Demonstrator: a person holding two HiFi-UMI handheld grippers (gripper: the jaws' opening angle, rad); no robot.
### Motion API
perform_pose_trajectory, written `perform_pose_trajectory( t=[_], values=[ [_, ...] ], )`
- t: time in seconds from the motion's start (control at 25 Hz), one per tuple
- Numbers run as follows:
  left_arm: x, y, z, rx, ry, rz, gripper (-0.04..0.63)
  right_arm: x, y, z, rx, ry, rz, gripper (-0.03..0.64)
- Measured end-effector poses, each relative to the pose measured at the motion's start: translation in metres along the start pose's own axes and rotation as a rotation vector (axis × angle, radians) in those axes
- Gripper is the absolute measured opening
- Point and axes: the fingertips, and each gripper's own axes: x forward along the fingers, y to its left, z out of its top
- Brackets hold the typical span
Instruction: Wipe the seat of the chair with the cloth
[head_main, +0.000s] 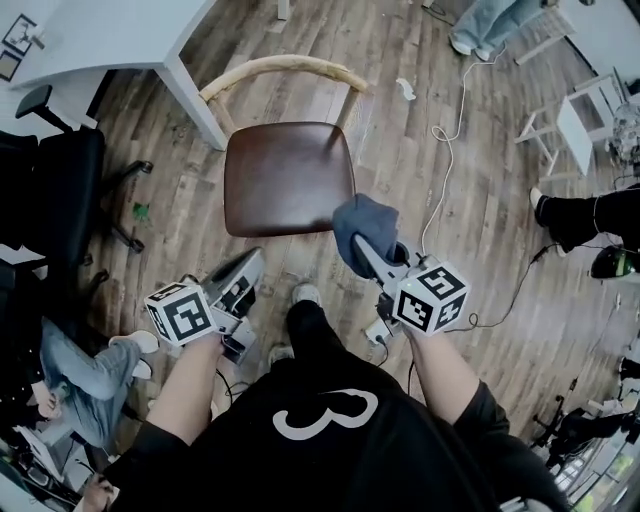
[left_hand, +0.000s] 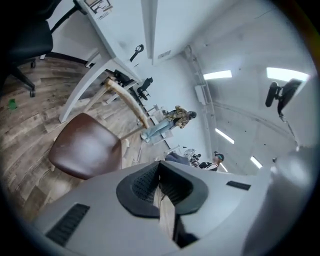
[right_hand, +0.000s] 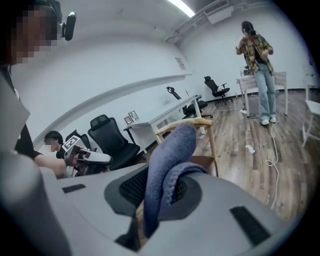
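Observation:
A chair with a dark brown seat (head_main: 288, 176) and a curved pale wooden backrest (head_main: 283, 68) stands on the wood floor in front of me. My right gripper (head_main: 372, 262) is shut on a blue-grey cloth (head_main: 365, 228), bunched just off the seat's near right corner. In the right gripper view the cloth (right_hand: 167, 167) sticks up between the jaws, with the backrest (right_hand: 182, 125) behind it. My left gripper (head_main: 250, 268) hovers near the seat's front edge, shut and holding nothing; its own view shows the seat (left_hand: 85, 147) ahead on the left.
A white table (head_main: 110, 40) stands at the far left beside the chair. A black office chair (head_main: 50, 190) is at the left. A white cable (head_main: 450, 130) runs over the floor at the right. People stand or sit around the edges, one far off (right_hand: 257, 70).

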Motion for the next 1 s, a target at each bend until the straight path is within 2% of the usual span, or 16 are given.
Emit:
perform_pose_trajectory(
  t=[0.16, 0.44, 0.6, 0.72, 1.0],
  values=[
    [-0.049, -0.065, -0.004, 0.101, -0.012, -0.078, 0.014, -0.053, 0.071, 0.018, -0.015, -0.097, 0.076, 0.044],
    [-0.134, -0.169, -0.014, 0.292, -0.018, -0.162, 0.014, -0.136, 0.191, 0.043, -0.040, -0.244, 0.224, 0.044],
    [-0.176, -0.230, -0.030, 0.400, -0.033, -0.209, 0.014, -0.177, 0.244, 0.047, -0.066, -0.290, 0.281, 0.044],
    [-0.194, -0.249, -0.032, 0.475, -0.047, -0.223, 0.014, -0.189, 0.266, 0.052, -0.104, -0.329, 0.285, 0.044],
    [-0.217, -0.261, -0.033, 0.504, -0.084, -0.252, 0.014, -0.204, 0.291, 0.051, -0.142, -0.368, 0.257, 0.043]
  ],
)
